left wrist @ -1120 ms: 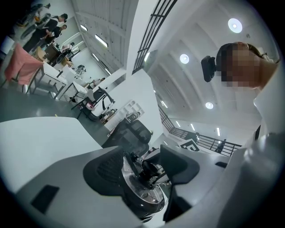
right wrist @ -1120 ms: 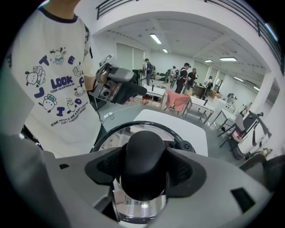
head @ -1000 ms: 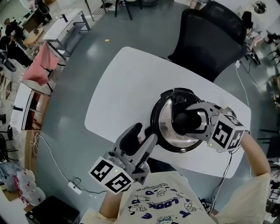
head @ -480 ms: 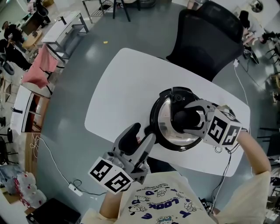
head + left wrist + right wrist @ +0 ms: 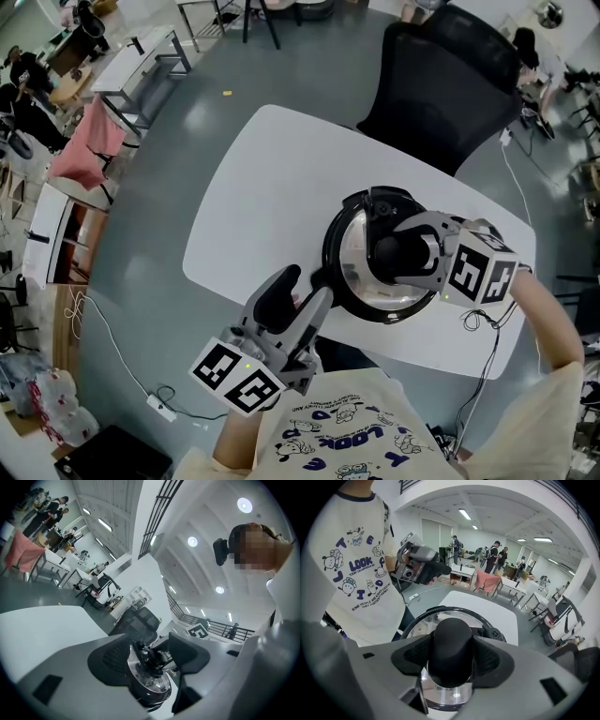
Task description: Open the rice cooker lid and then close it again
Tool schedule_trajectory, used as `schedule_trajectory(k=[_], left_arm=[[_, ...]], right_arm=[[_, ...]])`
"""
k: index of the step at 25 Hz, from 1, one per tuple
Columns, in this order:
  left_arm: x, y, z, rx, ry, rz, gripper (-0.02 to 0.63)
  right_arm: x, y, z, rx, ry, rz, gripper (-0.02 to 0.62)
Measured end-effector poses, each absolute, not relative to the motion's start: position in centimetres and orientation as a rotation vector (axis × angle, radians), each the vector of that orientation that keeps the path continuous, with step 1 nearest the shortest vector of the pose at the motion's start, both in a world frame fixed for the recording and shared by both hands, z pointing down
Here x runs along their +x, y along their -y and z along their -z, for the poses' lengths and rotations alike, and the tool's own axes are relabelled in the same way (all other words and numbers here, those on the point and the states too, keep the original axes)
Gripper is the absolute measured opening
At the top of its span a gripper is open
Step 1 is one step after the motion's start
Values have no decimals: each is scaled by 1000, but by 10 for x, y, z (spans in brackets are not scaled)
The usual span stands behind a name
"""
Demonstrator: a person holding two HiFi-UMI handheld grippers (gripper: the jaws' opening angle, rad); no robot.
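The rice cooker (image 5: 349, 281) stands on the white table (image 5: 262, 187), with a glass lid (image 5: 354, 251) in a black rim lying down on it. My right gripper (image 5: 397, 255) reaches down from the right and is shut on the lid's black knob (image 5: 384, 251). In the right gripper view the knob (image 5: 451, 644) fills the gap, and both pads (image 5: 493, 660) press on its sides. My left gripper (image 5: 298, 298) hovers at the table's near edge, level, open and holding nothing. In the left gripper view the cooker (image 5: 151, 679) shows beyond its spread jaws.
A black office chair (image 5: 450, 75) stands behind the table. A cable (image 5: 483, 323) hangs off the table's right edge by my right hand. Desks and people (image 5: 493, 555) fill the room's far side. My body is close to the near edge.
The right gripper's jaws have drawn in a little onto the knob. Both hands and the lid stay where they were.
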State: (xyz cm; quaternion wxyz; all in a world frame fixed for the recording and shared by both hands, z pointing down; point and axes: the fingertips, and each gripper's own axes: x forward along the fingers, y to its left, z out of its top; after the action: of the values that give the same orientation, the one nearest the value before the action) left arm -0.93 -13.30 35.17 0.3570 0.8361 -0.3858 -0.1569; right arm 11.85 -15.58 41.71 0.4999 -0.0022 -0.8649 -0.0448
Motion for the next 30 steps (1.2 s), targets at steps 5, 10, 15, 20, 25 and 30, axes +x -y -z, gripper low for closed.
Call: schedule_trajectory(k=[5,10,15,20,25,30], left_arm=[[-11,132,-353,2152,1010,405,268],[-11,130,-353,2151,1022,401,268],[-11,131,-357,2151,1039,392,268],[-14,129,-355,2154,1053,393,268],[-19,127,-351,2152,1077,403,268],[-21,126,-353,2147,1092,402,268]], right_arm=[[120,155,-417,-80,2063,158,291],[119,149,-418,-212,2019,229,291],[121,146,-419,-328,2023,289,291],[122,140,-420,-496,1928,420,293],[121,137,-417,-547,1956,417,295],[120,138,-417,-537,1959,422,296]])
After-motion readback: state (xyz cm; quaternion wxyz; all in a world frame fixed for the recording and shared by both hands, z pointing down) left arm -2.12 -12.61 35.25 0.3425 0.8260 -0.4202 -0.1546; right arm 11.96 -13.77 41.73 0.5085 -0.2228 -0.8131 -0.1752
